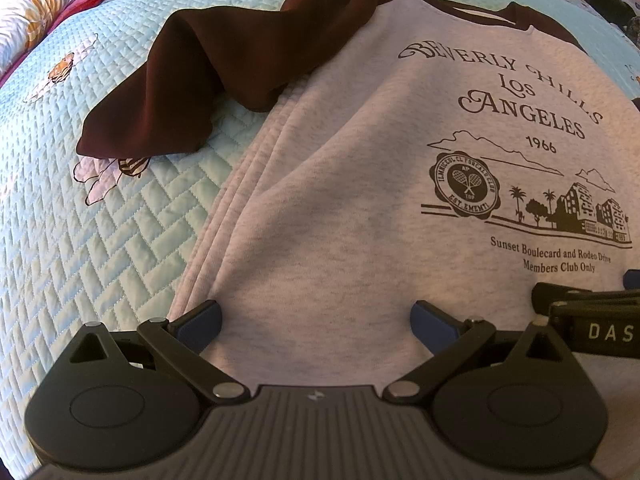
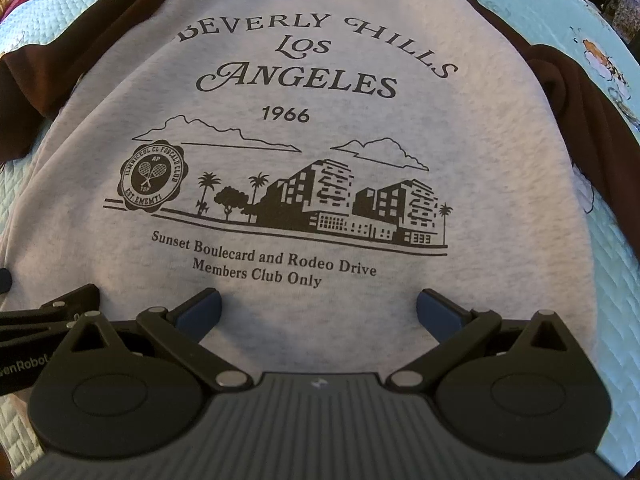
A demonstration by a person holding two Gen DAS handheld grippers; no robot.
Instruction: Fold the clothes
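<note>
Sweatshirt: a grey sweatshirt (image 2: 280, 128) with dark brown sleeves lies face up on the bed, its printed front reading "Beverly Hills Los Angeles 1966".
Bedspread: a pale blue quilted bedspread (image 1: 80, 220) with bee and flower prints lies under the garment.
Near sleeve: the brown sleeve (image 1: 168, 92) seen from the left wrist lies crumpled, partly on the grey body and partly on the quilt.
Grey side edge: it shows several stacked layers, possibly a fold, though the view is too warped to be sure.
Left gripper (image 1: 316, 320): fingers spread wide and released, low over the hem area, grasping nothing.
Right gripper (image 2: 318, 310): fingers likewise spread wide with nothing between them, just below the "Members Club Only" line.
Grippers together: side by side, close to each other.
</note>
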